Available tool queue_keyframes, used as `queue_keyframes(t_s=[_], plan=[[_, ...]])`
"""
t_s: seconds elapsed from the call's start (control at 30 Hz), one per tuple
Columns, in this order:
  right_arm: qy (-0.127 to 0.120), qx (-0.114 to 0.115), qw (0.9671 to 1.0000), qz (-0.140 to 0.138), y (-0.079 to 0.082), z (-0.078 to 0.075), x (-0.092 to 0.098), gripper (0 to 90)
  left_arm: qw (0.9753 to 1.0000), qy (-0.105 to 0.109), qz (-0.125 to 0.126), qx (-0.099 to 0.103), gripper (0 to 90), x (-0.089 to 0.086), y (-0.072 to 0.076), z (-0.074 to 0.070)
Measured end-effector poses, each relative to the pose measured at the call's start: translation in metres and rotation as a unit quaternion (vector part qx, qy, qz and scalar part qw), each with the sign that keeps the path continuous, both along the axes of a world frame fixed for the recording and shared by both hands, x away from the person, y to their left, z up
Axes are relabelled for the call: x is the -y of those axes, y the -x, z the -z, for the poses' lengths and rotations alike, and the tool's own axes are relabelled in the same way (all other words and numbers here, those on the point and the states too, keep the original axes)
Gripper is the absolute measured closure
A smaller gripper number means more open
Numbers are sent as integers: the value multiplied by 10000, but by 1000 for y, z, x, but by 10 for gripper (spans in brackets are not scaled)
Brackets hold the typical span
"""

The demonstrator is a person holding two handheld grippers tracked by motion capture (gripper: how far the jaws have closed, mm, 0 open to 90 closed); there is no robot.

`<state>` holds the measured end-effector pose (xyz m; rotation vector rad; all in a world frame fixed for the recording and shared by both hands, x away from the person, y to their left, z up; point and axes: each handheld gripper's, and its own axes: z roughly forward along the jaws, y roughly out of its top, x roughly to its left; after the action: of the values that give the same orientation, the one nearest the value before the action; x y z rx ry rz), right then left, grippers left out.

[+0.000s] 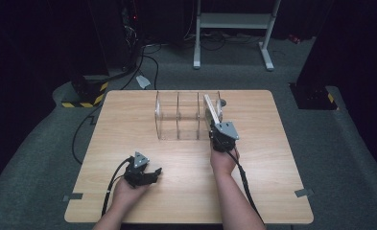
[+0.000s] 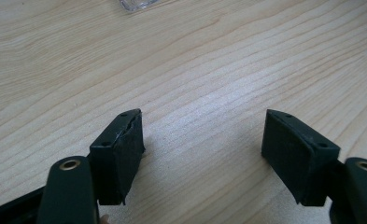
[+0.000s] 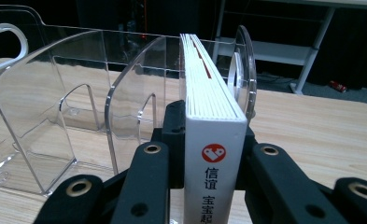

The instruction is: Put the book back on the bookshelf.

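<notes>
Book point(image 3: 214, 140) clamped spine-first between right tongs point(image 3: 212, 154), tilted into end slot of clear acrylic rack point(image 1: 176, 115); left tongs point(image 2: 202, 149) spread wide, empty, low over counter point(image 1: 128, 124), well apart.

We see the right gripper point(image 3: 214, 140) clamping a white book point(image 3: 214, 121) by its spine, which bears a red logo and black characters. The book stands in the clear divided rack point(image 3: 55, 107), against its end wall.
</notes>
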<state>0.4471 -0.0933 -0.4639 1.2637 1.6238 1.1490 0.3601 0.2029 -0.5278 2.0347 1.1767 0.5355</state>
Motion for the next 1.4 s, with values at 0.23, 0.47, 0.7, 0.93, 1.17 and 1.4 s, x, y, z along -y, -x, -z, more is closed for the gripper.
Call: queue_keyframes(t_s=[0.23, 0.47, 0.7, 0.93, 1.17, 1.4], plan=[[5, 31, 10000, 42, 0, 2, 1, 751, 10000, 1, -1, 1, 297, 0, 0, 0], [-23, 5, 10000, 61, 3, 7, 2, 745, 10000, -8, 3, -5, 297, 0, 0, 0], [-26, -90, 9999, 67, 8, 11, 1, 743, 10000, -11, 1, 7, 297, 0, 0, 0], [50, -185, 9998, 41, 9, 14, 1, 741, 10000, -14, 13, 3, 299, 0, 0, 0], [17, -246, 9997, 31, 10, 13, 1, 711, 10000, -14, 19, 6, 301, 0, 1, 0], [112, -237, 9996, 42, 13, 12, 0, 750, 10000, -11, 18, 4, 302, 0, 1, 0]])
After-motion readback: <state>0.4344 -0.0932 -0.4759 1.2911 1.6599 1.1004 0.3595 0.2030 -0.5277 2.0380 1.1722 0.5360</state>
